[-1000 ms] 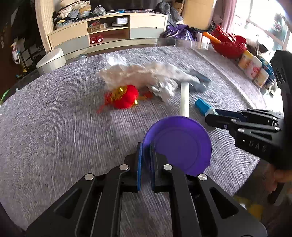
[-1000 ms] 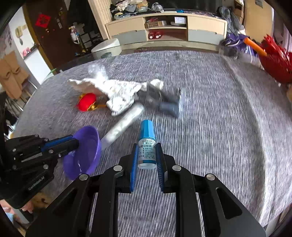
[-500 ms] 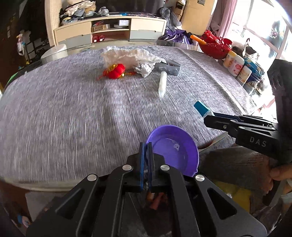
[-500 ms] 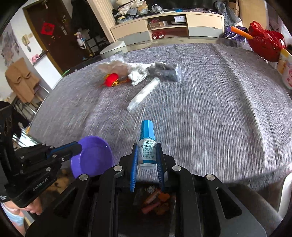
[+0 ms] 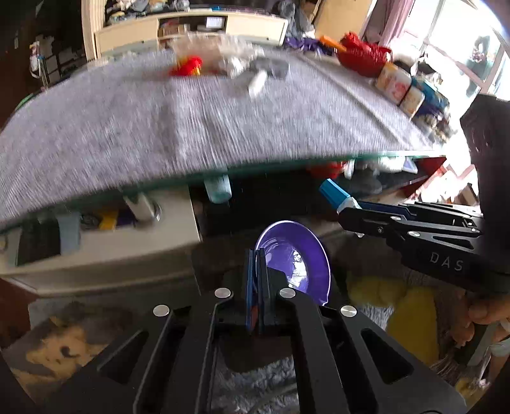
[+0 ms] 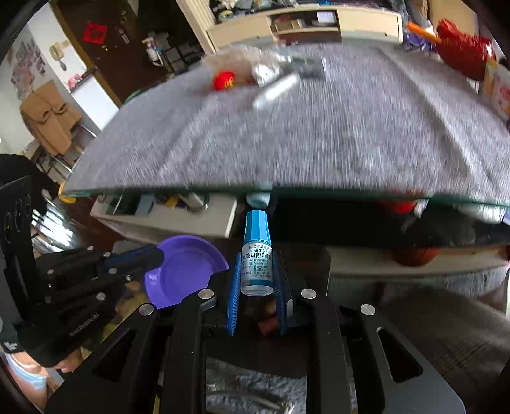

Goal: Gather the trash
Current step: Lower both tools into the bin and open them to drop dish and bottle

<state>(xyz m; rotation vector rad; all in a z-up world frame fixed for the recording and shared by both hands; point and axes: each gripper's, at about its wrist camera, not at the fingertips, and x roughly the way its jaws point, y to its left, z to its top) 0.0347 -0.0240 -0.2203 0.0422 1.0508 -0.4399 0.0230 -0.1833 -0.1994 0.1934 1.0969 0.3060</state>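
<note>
My left gripper (image 5: 256, 264) is shut on the rim of a small purple dish (image 5: 295, 266), held below and in front of the table edge; the dish also shows in the right wrist view (image 6: 185, 270). My right gripper (image 6: 256, 270) is shut on a small eye-drop bottle (image 6: 256, 254) with a blue cap and white label; the bottle's cap shows in the left wrist view (image 5: 333, 192). Both are off the table. On the far part of the grey tablecloth (image 6: 287, 137) lie a red ornament (image 6: 224, 80), crumpled white plastic (image 6: 264, 71), a white tube (image 6: 275, 90) and a grey packet (image 6: 307, 68).
The glass table edge (image 5: 255, 167) runs across above the grippers. A shelf with clutter (image 5: 95, 223) sits under the table. A red basket (image 5: 363, 57) and jars (image 5: 401, 86) stand at the table's right. A cabinet (image 6: 306, 24) is behind.
Both grippers have pulled back and dropped below the table edge, carrying the purple dish and the bottle with them. The trash on the table now lies farther away.
</note>
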